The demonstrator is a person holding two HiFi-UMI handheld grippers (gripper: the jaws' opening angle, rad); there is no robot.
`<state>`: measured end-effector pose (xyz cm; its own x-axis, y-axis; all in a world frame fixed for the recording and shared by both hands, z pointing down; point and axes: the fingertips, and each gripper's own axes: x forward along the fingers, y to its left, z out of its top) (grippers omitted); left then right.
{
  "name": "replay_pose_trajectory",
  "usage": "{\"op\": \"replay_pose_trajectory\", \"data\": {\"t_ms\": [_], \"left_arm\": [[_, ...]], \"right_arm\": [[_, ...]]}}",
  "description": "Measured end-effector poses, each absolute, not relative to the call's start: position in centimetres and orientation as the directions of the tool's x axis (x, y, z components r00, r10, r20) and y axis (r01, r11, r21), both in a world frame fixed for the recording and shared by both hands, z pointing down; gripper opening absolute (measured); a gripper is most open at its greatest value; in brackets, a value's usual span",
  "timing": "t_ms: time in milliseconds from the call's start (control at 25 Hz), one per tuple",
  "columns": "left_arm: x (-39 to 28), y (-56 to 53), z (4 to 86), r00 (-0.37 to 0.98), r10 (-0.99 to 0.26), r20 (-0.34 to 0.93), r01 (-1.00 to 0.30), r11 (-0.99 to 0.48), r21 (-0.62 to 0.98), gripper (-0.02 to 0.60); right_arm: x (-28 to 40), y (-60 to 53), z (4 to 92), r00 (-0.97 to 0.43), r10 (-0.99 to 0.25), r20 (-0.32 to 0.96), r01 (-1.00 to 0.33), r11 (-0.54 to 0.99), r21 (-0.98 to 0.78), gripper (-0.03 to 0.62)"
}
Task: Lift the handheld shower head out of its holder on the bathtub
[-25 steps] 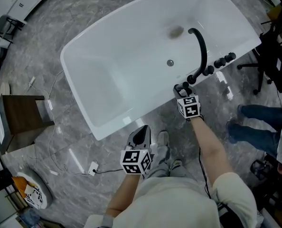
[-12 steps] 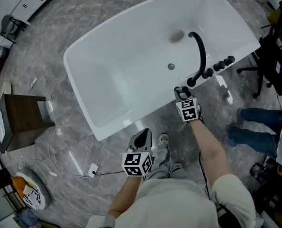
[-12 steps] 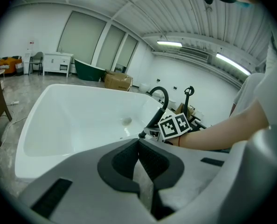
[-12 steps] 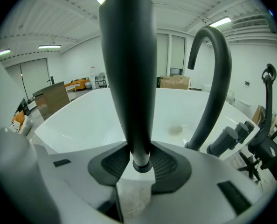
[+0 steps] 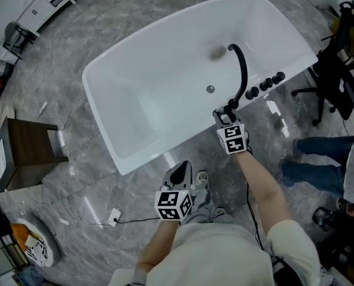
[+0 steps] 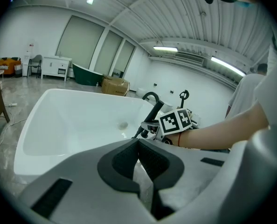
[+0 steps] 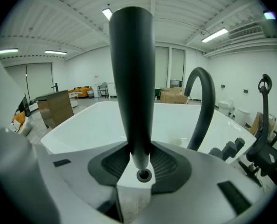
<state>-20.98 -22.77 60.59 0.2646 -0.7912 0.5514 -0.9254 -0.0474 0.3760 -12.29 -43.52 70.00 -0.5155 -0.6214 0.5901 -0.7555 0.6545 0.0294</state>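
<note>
The handheld shower head (image 7: 131,78) is a slim black wand that stands upright between the pads of my right gripper (image 7: 141,164), which is shut on its lower end. In the head view my right gripper (image 5: 224,117) is at the white bathtub's (image 5: 105,130) near rim, beside the base of the black arched spout (image 5: 242,70), and holds the wand just above the rim. My left gripper (image 5: 178,171) hangs over the floor in front of the tub. In its own view the left gripper (image 6: 139,160) has its jaws together with nothing between them.
Black knobs (image 5: 266,83) line the tub rim right of the spout. A black office chair (image 5: 338,70) and a person's legs in jeans (image 5: 320,159) are at the right. A wooden table (image 5: 28,151) stands at the left, and a cable with a plug (image 5: 114,216) lies on the floor.
My right gripper has closed on the shower head and risen with it from the tub rim. The left gripper has drifted only slightly.
</note>
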Motion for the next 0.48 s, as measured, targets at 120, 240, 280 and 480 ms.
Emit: {"op": "replay_pose_trajectory", "data": {"t_ms": [120, 240, 280, 480], "left_arm": [[-20.3, -21.9, 59.7, 0.263, -0.801, 0.538, -0.926, -0.053, 0.373, 0.021], [-19.3, -20.9, 58.6, 0.260, -0.811, 0.524, -0.927, -0.058, 0.370, 0.021], [-18.9, -20.5, 58.3, 0.259, -0.814, 0.521, -0.928, -0.060, 0.368, 0.020], [-17.0, -18.7, 57.2, 0.250, -0.827, 0.503, -0.931, -0.063, 0.359, 0.021]], "right_arm": [[-12.3, -42.8, 67.9, -0.530, -0.638, 0.559, -0.752, 0.658, 0.037, 0.143], [-11.5, -41.9, 65.7, -0.535, -0.653, 0.537, -0.755, 0.655, 0.044, 0.143], [-11.2, -41.5, 65.0, -0.538, -0.657, 0.528, -0.755, 0.654, 0.044, 0.143], [-9.6, -39.3, 61.4, -0.564, -0.673, 0.478, -0.748, 0.662, 0.050, 0.143]]}}
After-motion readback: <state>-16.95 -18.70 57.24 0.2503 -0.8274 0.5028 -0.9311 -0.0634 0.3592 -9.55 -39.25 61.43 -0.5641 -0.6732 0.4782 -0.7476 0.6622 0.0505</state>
